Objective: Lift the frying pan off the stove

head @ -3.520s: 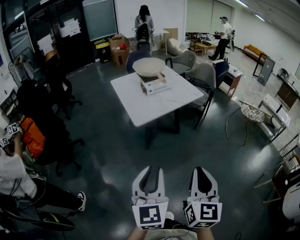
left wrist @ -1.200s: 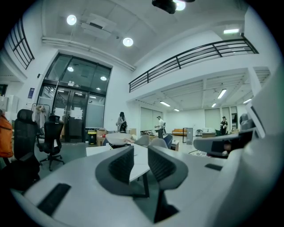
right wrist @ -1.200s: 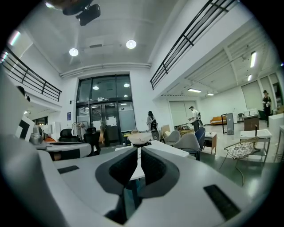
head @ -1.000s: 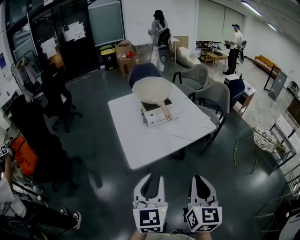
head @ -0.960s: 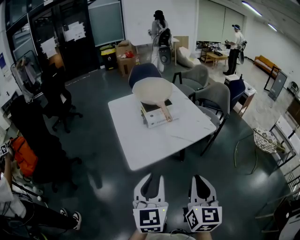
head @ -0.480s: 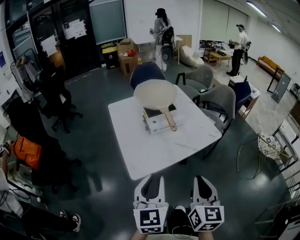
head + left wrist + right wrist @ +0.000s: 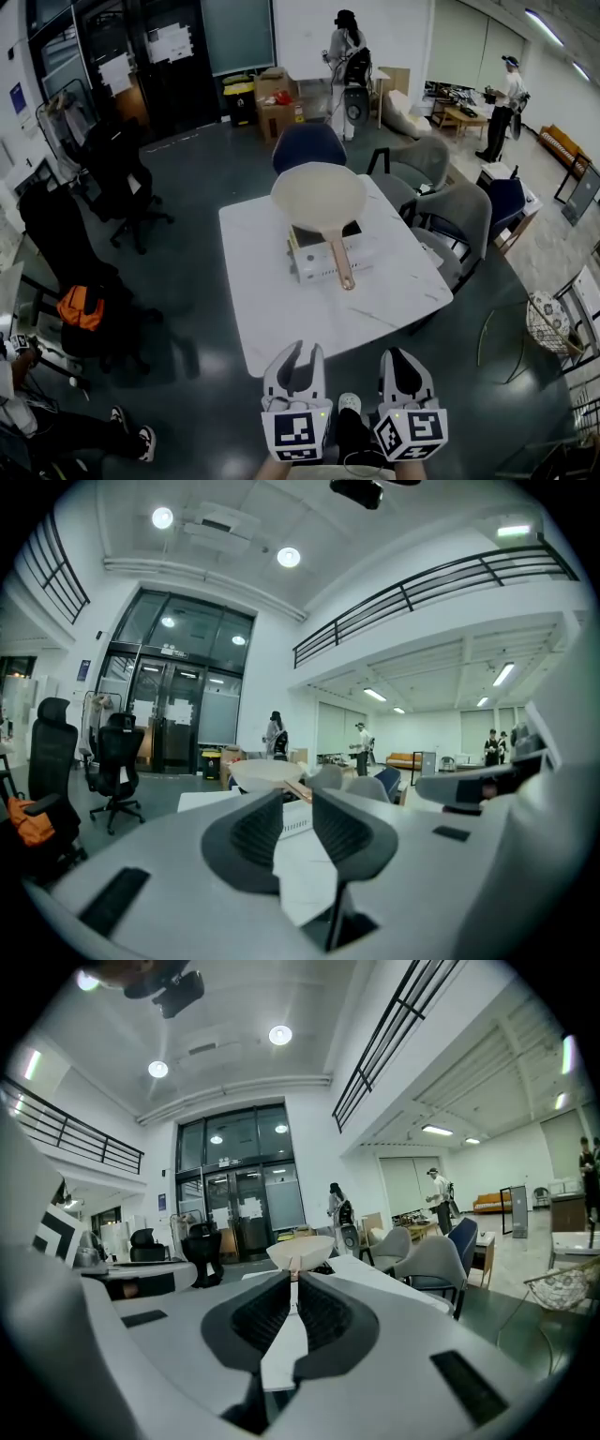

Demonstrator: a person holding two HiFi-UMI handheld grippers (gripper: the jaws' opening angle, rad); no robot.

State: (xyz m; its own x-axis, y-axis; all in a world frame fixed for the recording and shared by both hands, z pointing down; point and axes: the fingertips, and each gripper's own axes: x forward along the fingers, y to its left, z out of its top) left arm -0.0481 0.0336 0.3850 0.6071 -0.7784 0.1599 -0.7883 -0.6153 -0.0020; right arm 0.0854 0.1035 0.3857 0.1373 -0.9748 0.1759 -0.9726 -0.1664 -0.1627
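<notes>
A cream frying pan [image 7: 319, 195] with a wooden handle [image 7: 340, 262] sits on a white portable stove [image 7: 317, 259] on a white table [image 7: 272, 309]. Both grippers hang side by side at the bottom of the head view, short of the table's near edge and well away from the pan. My left gripper [image 7: 298, 352] has its jaws a little apart with nothing between them. My right gripper [image 7: 405, 358] is shut and empty. The left gripper view looks along its gripper [image 7: 297, 795] at the pan [image 7: 267, 772]. The right gripper [image 7: 293, 1281] points straight at the pan [image 7: 300, 1251].
A blue chair [image 7: 310, 146] and two grey chairs [image 7: 468, 217] stand round the table's far and right sides. Black office chairs [image 7: 120, 175] and an orange bag [image 7: 80, 307] are at the left. People stand at the back [image 7: 347, 54], and cardboard boxes [image 7: 277, 105] lie near them.
The table, stove and pan have come nearer and lower in the head view as I walk toward them. Both grippers keep their place in the frame and their jaws stay the same.
</notes>
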